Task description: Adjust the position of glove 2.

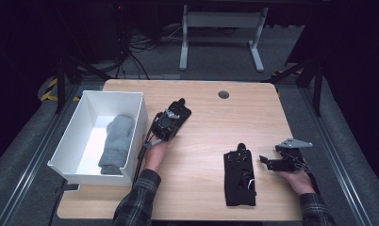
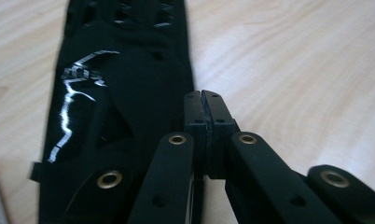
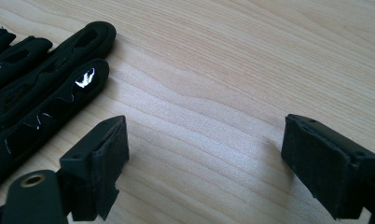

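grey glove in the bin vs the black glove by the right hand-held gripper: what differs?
Colour: the grey glove is pale and plain. The black glove has glossy marks and finger cut-outs.
Place: the grey glove lies inside the white bin, while the black glove lies on the bare table.
Shared: both lie flat, lengthwise away from the person, and neither is gripped.

Left gripper [image 2: 205, 109] has its jaws pressed together; right gripper [image 3: 204, 163] jaws spread wide.

Tabletop [image 1: 201, 122] brightly lit amid dark surroundings; glare streaks the black glove [image 2: 83, 93] at 9 o'clock; near claw parts perhaps slightly blurred.
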Demonstrator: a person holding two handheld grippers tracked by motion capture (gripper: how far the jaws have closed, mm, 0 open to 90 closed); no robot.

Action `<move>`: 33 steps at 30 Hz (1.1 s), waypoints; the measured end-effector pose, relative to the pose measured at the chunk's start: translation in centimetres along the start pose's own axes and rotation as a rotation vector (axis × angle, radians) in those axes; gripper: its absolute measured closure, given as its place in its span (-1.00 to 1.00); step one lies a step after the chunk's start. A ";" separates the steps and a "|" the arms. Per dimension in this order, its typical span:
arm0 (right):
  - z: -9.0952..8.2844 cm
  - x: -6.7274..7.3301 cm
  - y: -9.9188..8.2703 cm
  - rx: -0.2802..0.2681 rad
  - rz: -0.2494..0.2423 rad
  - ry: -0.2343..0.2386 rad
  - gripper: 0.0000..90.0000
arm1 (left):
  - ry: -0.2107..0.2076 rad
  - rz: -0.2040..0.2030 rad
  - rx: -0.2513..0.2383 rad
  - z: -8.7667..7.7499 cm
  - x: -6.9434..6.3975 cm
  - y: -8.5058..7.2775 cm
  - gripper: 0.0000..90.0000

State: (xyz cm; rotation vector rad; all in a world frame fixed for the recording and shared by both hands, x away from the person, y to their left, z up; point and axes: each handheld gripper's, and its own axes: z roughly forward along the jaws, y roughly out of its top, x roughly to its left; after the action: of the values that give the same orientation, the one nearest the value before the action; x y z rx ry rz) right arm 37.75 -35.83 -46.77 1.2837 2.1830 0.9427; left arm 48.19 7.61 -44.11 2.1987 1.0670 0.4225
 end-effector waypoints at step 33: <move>0.0 0.0 0.0 0.000 0.000 -0.001 -0.65 | -0.182 0.007 0.047 0.0 -2.1 -2.5 1.00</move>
State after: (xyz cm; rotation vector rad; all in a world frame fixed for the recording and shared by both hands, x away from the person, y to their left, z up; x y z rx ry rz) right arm 37.72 -35.83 -46.78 1.2832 2.1820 0.9422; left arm 45.42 7.08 -45.77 2.2346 0.9798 0.1974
